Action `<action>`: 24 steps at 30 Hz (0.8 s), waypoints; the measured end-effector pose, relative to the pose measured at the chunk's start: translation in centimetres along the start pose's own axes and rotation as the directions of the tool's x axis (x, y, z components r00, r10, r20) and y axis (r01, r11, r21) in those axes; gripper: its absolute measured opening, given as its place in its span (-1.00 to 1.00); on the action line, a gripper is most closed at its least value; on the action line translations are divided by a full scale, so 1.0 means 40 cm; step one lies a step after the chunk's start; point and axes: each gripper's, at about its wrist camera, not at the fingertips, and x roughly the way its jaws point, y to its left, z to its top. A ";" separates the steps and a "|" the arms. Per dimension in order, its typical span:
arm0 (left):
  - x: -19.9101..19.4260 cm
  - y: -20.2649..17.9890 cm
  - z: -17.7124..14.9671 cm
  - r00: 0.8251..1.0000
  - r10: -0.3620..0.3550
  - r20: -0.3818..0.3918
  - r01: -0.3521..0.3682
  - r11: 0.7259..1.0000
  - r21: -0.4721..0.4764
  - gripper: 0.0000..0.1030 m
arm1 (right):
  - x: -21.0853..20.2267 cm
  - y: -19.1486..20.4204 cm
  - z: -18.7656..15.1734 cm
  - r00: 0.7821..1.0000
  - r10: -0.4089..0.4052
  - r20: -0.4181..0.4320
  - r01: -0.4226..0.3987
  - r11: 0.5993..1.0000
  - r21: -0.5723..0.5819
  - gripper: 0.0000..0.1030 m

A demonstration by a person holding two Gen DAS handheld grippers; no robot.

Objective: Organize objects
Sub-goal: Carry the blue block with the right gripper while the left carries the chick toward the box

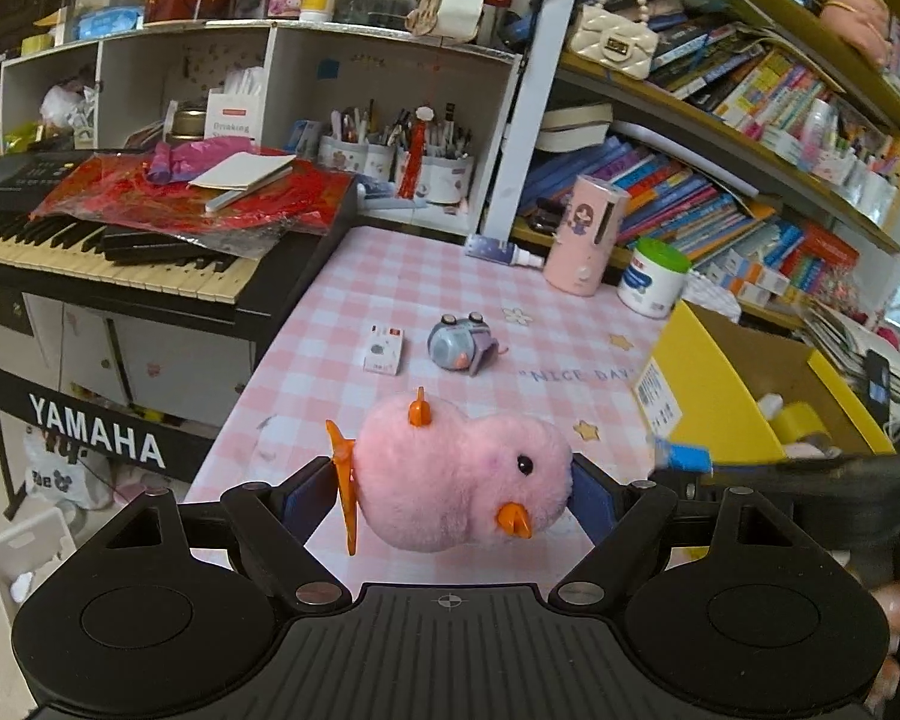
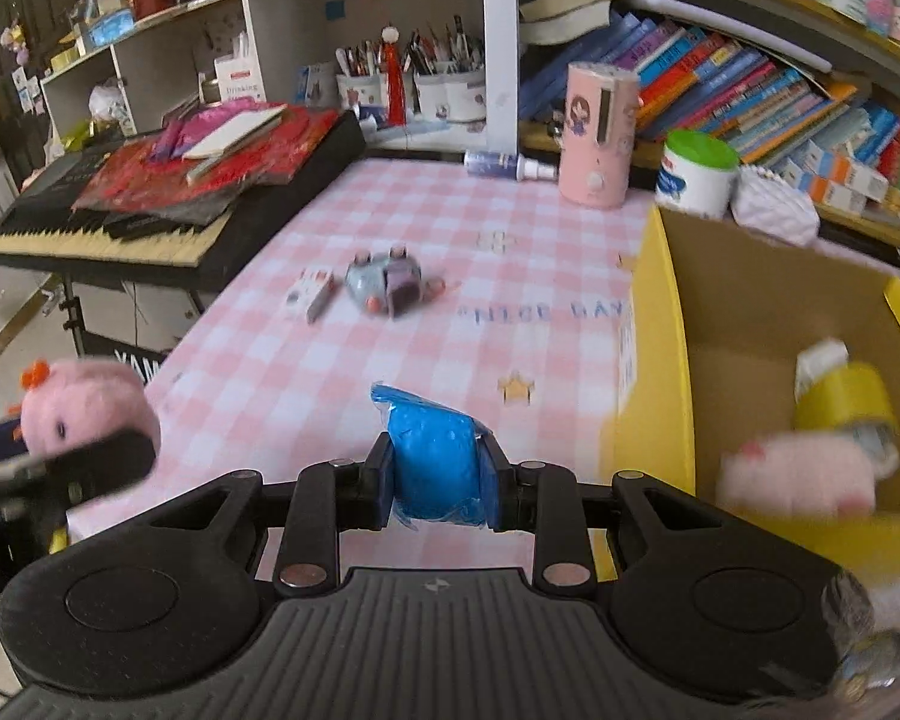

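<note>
Over a pink-and-white checked tablecloth, our left gripper pinches a fluffy pink plush chick end to end, its orange plastic beak and feet jutting from soft, rounded fur. Our right gripper squeezes a glossy blue packet, its crinkled film bulging between the narrow-set pads. Both loads hang clear above the table. Left lying on the cloth, well apart from us, are a small flat white box and a rounded grey-blue toy, just beside each other. The right view alone looks down into the yellow cardboard box, where a roll of yellow tape and a blurred pink plush sit on its brown floor. The left view alone shows the keyboard's white "YAMAHA" lettering in full.
</note>
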 end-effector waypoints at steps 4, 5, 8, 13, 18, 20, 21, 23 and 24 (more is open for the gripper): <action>-0.041 0.008 -0.027 1.000 -0.015 -0.005 0.016 1.000 0.016 0.60 | -0.033 0.020 -0.062 1.000 -0.008 -0.018 0.009 0.999 0.034 -0.50; -0.051 0.009 -0.036 1.000 -0.021 -0.010 0.021 1.000 0.020 0.60 | -0.042 0.025 -0.076 1.000 -0.011 -0.019 0.012 0.999 0.045 -0.50; -0.076 0.014 -0.055 0.999 -0.034 -0.017 0.035 0.999 0.030 0.60 | -0.069 0.041 -0.113 1.000 -0.021 -0.020 0.022 0.998 0.067 -0.50; -0.118 0.017 -0.086 0.998 -0.054 -0.019 0.055 0.997 0.049 0.60 | -0.115 0.057 -0.166 0.999 -0.038 -0.015 0.039 0.995 0.097 -0.50; -0.145 0.010 -0.116 0.996 -0.086 -0.038 0.089 0.994 0.069 0.60 | -0.156 0.066 -0.221 0.998 -0.058 -0.013 0.059 0.991 0.123 -0.50; -0.152 0.003 -0.125 0.994 -0.103 -0.044 0.106 0.991 0.082 0.60 | -0.174 0.064 -0.242 0.998 -0.068 -0.013 0.070 0.988 0.140 -0.50; -0.155 -0.002 -0.128 0.992 -0.113 -0.048 0.117 0.989 0.089 0.60 | -0.183 0.059 -0.252 0.997 -0.075 -0.014 0.077 0.986 0.150 -0.50; -0.159 -0.014 -0.134 0.990 -0.131 -0.055 0.136 0.985 0.103 0.60 | -0.199 0.053 -0.270 0.996 -0.089 -0.017 0.091 0.981 0.171 -0.50; -0.160 -0.021 -0.136 0.988 -0.142 -0.058 0.148 0.983 0.111 0.60 | -0.206 0.049 -0.277 0.995 -0.096 -0.019 0.098 0.979 0.180 -0.50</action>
